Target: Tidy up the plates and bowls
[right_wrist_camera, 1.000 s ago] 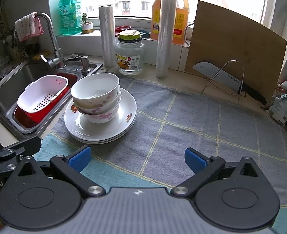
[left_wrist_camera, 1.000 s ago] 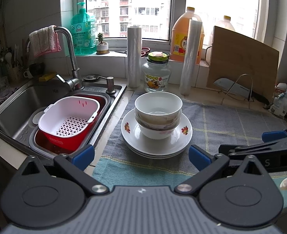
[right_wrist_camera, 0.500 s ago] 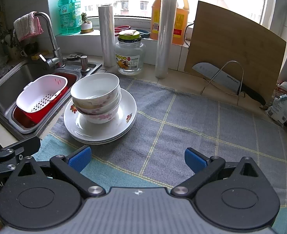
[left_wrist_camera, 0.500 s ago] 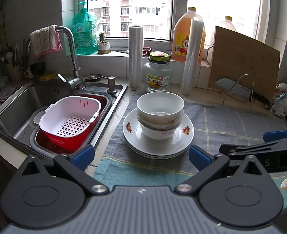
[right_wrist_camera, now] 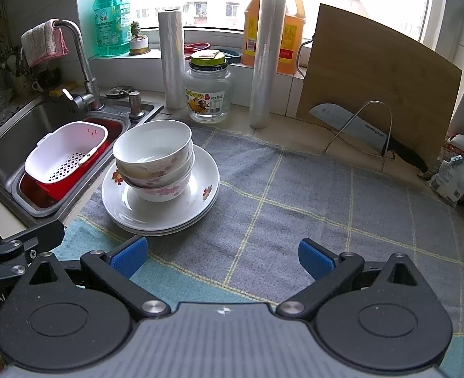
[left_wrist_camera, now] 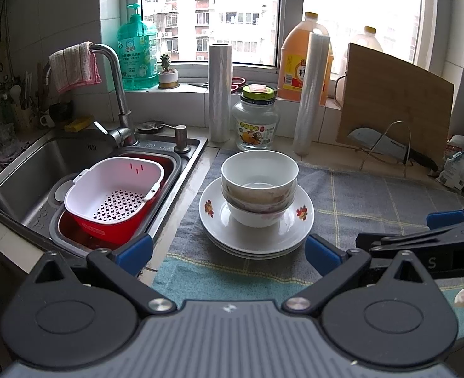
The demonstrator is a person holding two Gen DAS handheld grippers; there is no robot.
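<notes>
White bowls [left_wrist_camera: 259, 186] nested upright atop stacked plates [left_wrist_camera: 257, 236].

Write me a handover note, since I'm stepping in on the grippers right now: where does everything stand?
Left gripper: open, empty, held back from the dishes.
Right gripper: open, empty, over the checked cloth.
Stacked bowls sit nested on the stacked plates, on the cloth's sink-side end, beside the sink, which holds a white colander in a red basin.
Done: nothing is gripped; the dishes sit in one pile.
Left: probably lift the bowls off and sort bowls and plates apart.
</notes>
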